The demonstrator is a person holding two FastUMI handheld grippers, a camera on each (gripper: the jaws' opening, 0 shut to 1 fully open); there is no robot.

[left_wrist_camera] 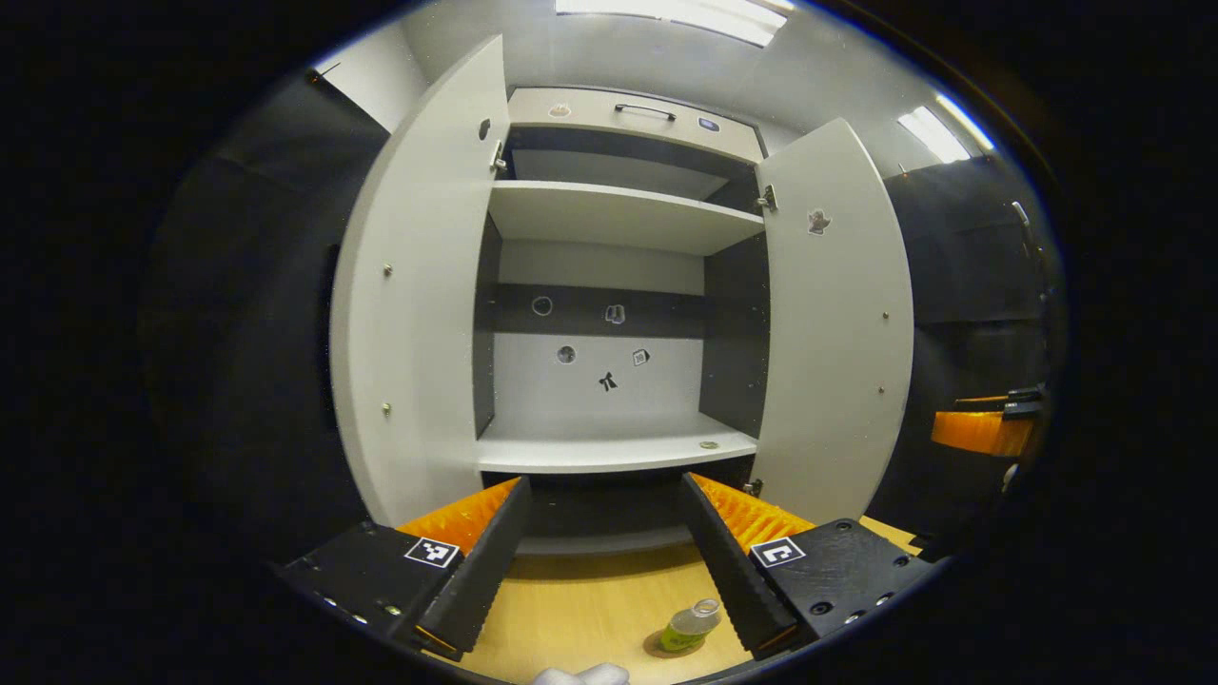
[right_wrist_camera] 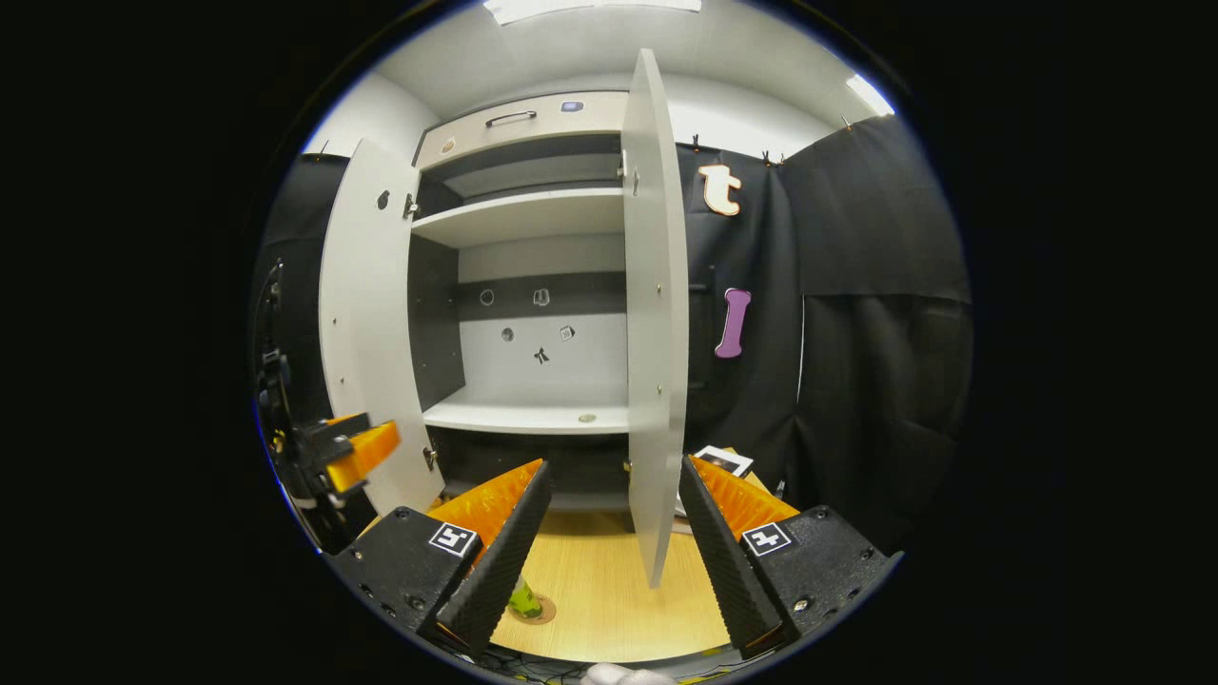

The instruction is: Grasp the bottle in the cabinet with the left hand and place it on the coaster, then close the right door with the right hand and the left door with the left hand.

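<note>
The small clear bottle (left_wrist_camera: pixel 690 623) with greenish liquid stands on a round brown coaster (left_wrist_camera: pixel 666 647) on the wooden table, low between my left gripper's fingers. My left gripper (left_wrist_camera: pixel 604 490) is open and holds nothing, facing the open white cabinet. Its left door (left_wrist_camera: pixel 419 304) and right door (left_wrist_camera: pixel 833 323) both stand wide open. In the right gripper view, my right gripper (right_wrist_camera: pixel 615 466) is open, with the right door (right_wrist_camera: pixel 655 333) seen edge-on just ahead of its fingers. The bottle (right_wrist_camera: pixel 523 599) is partly hidden behind one finger. The left gripper (right_wrist_camera: pixel 357 452) shows at the far left.
The lower shelf (left_wrist_camera: pixel 609 452) carries a small round object (left_wrist_camera: pixel 709 444). The upper shelf (left_wrist_camera: pixel 618 214) is bare. Stickers dot the back panel. A printed card (right_wrist_camera: pixel 723 461) lies on the table (right_wrist_camera: pixel 599 580) beyond the right door. Black cloth walls surround the cabinet.
</note>
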